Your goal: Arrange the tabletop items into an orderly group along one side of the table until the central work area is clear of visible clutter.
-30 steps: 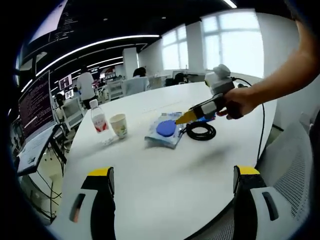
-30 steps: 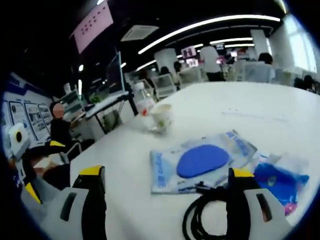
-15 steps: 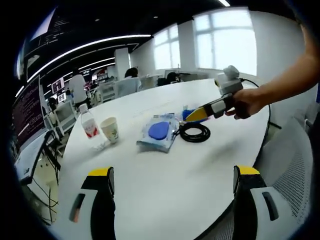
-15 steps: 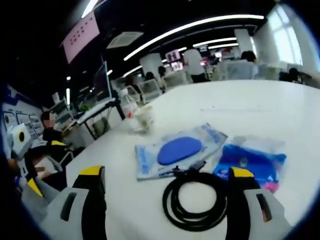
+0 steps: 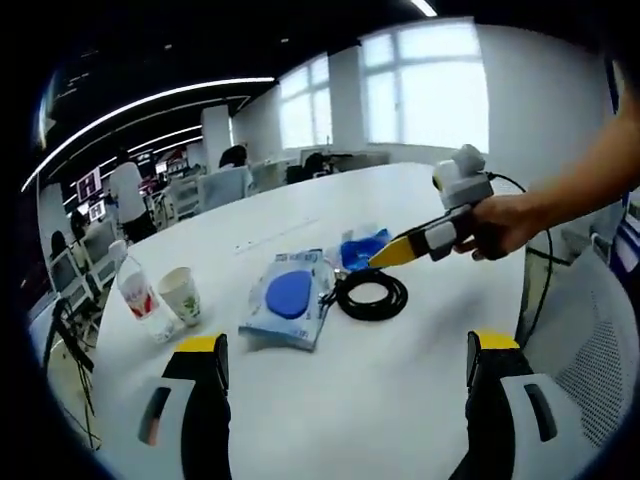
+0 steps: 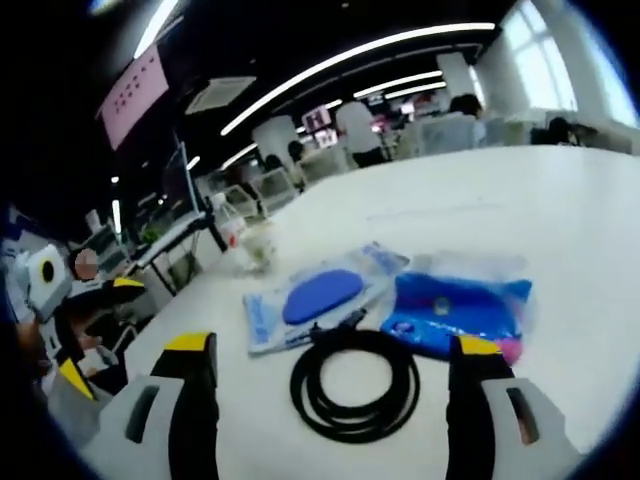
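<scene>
On the round white table (image 5: 400, 380) lie a clear bag with a blue disc (image 5: 288, 305), a black cable coil (image 5: 370, 295) and a blue packet (image 5: 362, 247). A paper cup (image 5: 182, 295) and a water bottle (image 5: 135, 295) stand further left. My left gripper (image 5: 347, 350) is open, low over the near table, with nothing between its jaws. A hand holds my right gripper (image 5: 393, 257) just above the coil. In the right gripper view that gripper (image 6: 332, 347) is open, its jaws framing the cable coil (image 6: 300, 385); the bag (image 6: 320, 295) and blue packet (image 6: 455, 310) lie beyond.
A mesh chair (image 5: 590, 350) stands at the table's right edge. A paper cup (image 6: 258, 245) and a bottle (image 6: 232, 232) stand near the table's far left rim. Desks, monitors and seated people fill the office behind the table.
The right gripper has drawn back from over the bag to over the cable coil. The left gripper view has swung, so all items sit lower and further left. Nothing on the table moved.
</scene>
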Demonstrator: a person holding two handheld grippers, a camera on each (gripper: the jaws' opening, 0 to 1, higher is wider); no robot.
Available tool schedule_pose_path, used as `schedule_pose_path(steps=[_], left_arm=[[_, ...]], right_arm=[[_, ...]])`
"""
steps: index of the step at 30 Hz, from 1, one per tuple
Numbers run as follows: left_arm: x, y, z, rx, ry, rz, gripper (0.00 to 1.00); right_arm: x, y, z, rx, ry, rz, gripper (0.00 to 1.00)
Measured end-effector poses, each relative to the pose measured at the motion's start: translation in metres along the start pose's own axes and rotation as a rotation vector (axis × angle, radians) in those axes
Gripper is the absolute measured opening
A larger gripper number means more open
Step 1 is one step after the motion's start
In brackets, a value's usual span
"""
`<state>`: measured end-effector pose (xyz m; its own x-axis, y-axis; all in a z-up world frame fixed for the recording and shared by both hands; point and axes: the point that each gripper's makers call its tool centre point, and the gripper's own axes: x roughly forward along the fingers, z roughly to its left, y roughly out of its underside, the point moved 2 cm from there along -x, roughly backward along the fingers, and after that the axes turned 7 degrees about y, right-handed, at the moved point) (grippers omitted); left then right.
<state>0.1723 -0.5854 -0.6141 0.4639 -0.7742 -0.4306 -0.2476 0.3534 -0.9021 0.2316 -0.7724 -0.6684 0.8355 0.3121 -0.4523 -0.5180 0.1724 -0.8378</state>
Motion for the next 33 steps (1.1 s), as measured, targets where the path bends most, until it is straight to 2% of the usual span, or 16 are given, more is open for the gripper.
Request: schedule_pose_path(steps=[6,12,21,25,33], left_arm=[[0.030,-0.009,-0.001,0.010,0.046,0.002,1.00],[0.045,-0.011,0.000,-0.007,0.064,0.002,1.00],[0.072,-0.010,0.009,-0.084,0.058,0.007,0.97],[0.086,-0.010,0.014,-0.170,0.046,0.001,0.96],[0.112,-0.012,0.017,-0.210,0.039,0.012,0.93]], right_arm=[[-0.005,0.002,-0.017,0.030,0.043,0.000,0.90],[-0.007,0.002,-0.026,0.057,0.072,-0.004,0.86],[-0.007,0.002,-0.035,0.095,0.116,-0.011,0.81],[-0.007,0.005,-0.039,0.106,0.139,0.002,0.77],[-0.005,0.011,-0.042,0.102,0.163,0.021,0.72]])
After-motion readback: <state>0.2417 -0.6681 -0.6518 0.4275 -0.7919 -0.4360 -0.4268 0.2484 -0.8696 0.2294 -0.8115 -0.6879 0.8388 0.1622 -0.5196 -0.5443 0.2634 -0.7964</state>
